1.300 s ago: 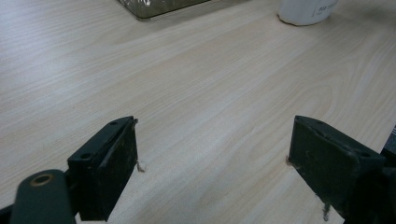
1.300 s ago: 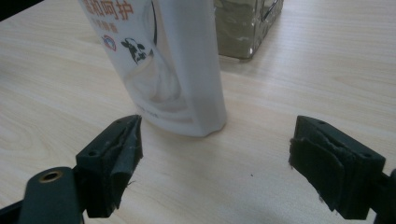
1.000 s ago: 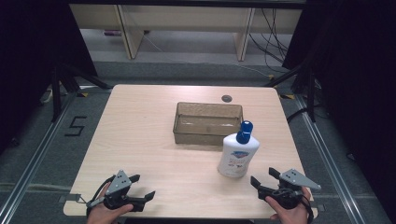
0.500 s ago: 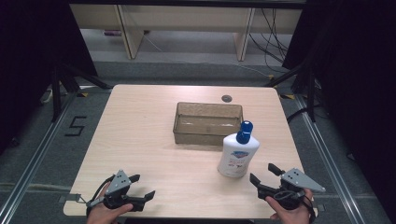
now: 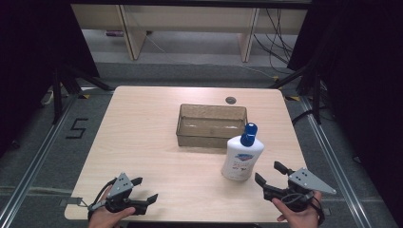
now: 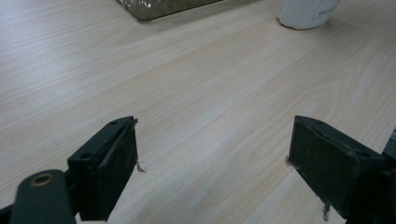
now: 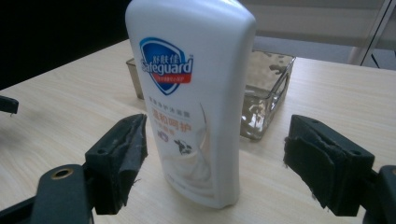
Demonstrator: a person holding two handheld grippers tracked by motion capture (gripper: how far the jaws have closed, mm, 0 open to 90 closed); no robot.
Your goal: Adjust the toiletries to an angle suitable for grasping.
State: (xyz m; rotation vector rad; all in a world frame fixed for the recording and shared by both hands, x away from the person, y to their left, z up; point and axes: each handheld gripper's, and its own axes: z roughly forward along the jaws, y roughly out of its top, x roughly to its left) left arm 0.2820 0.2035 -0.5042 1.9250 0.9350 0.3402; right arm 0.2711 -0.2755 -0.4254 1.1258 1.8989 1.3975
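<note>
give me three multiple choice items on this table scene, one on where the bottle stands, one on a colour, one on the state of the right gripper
1. Where does the white bottle stand?
A. inside the tray
B. on the table, just outside the tray's near right corner
C. lying at the table's left edge

2. What colour is the bottle's cap?
A. blue
B. red
C. green

3. How is the right gripper?
A. shut on the bottle
B. shut on nothing
C. open, the bottle ahead of its jaws

Answers:
1 B: in the high view it stands upright on the table beside the clear tray.
2 A: the cap on top is blue.
3 C: in the right gripper view both pads stand apart from the bottle's sides.
</note>
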